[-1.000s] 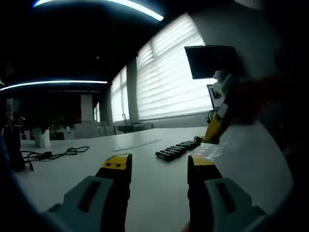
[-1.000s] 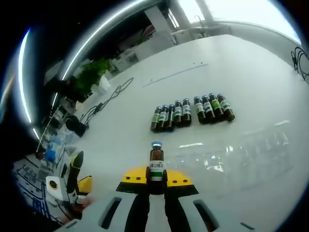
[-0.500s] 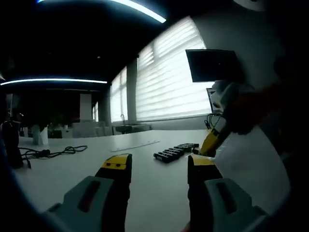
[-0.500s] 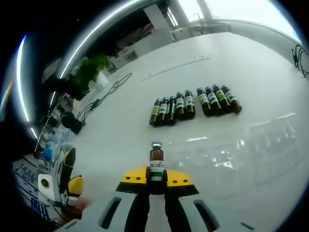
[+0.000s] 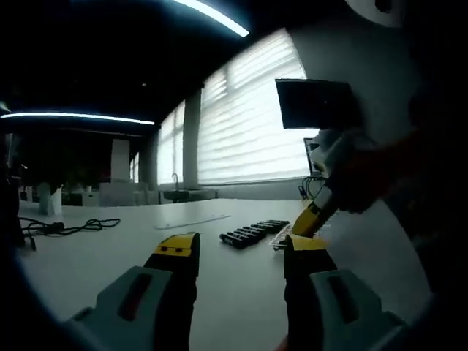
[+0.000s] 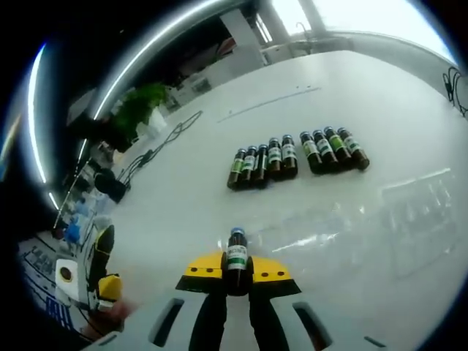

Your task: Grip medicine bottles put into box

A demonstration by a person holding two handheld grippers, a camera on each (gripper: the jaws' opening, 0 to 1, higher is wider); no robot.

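One medicine bottle (image 6: 235, 255), brown glass with a blue cap and green-white label, stands upright between the jaws of the right tool (image 6: 235, 272), which is pinching it low on the body. Just ahead of this tool and to its right lies the clear plastic box (image 6: 365, 227), a transparent tray whose compartments are hard to make out against the white table (image 6: 183, 212). Farther ahead, beyond the tray, a row of bottles (image 6: 296, 157) lies on the table in two groups set close together.

The left tool (image 5: 241, 252) is spread with nothing between its jaws, held low over the table. Ahead of it and to its right are the row of bottles (image 5: 247, 234) and the right tool (image 5: 311, 216) coming in from the right side. A cable (image 5: 62, 225) lies far off to its left.

Judgement: the step in hand is carrying the gripped bottle to the tray. To do it well, keep the bottle upright, bring it squarely over one free slot, lower until it seats, and only then release. The tray's transparency makes slot edges easy to misjudge; a slow approach is advised. The free tool could steady the tray.
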